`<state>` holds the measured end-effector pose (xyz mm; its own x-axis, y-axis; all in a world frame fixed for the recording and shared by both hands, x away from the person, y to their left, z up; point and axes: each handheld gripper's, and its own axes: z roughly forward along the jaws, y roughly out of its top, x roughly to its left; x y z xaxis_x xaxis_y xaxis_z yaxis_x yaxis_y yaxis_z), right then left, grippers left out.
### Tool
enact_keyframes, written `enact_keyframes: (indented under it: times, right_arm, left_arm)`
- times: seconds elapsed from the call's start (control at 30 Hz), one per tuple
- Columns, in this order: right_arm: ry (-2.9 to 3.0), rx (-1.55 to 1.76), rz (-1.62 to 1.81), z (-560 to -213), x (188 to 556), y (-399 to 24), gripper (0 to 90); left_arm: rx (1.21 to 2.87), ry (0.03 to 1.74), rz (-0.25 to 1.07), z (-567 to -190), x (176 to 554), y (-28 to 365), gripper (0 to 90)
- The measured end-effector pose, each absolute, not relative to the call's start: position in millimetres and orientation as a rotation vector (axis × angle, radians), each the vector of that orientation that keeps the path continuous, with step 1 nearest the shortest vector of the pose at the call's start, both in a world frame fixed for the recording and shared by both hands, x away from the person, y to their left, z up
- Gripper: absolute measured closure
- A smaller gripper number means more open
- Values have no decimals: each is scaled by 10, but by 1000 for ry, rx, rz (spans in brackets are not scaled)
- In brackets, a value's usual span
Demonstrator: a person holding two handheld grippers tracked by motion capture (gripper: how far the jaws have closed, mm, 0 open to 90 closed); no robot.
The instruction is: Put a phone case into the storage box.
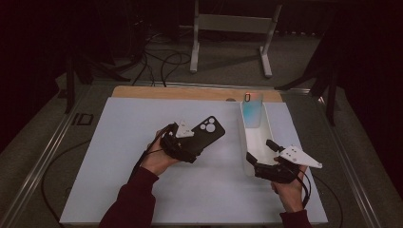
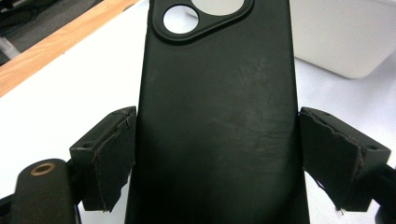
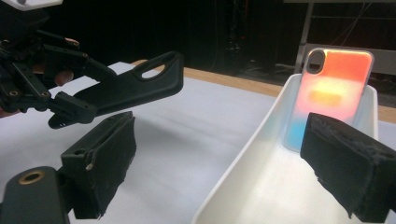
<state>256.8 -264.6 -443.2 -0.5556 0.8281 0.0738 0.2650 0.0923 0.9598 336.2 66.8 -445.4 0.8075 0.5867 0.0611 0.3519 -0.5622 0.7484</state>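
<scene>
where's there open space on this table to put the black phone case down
The white mat is bare left of the left tool, which holds the black phone case, and also along the near edge between the two forearms. It is crowded on the right: the white tray holds a colourful case, with the right tool at its near end.

My counter [image 1: 142, 92] is wood along its far edge, with a white mat [image 1: 142, 190] covering nearly all of it. A white tray [image 1: 256, 140] lies on the mat at my right, its long side running away from me.
</scene>
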Motion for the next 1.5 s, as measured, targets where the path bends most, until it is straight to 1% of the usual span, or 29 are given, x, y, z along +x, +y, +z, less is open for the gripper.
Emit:
enact_keyframes:
  times: [0.63, 1.1, 1.5]
  right_arm:
    - [1931, 1076, 1502, -4392, 2631, -2626, 101]
    - [1984, 1115, 1516, -4412, 2730, -2552, 93]
    - [2045, 1140, 1549, -4349, 2774, -2430, 97]
  left_arm:
    - [2152, 632, 389, -4369, 3226, 623, 152]
    - [2172, 559, 389, -4374, 3132, 441, 151]
    - [2166, 485, 387, -4339, 3052, 261, 151]
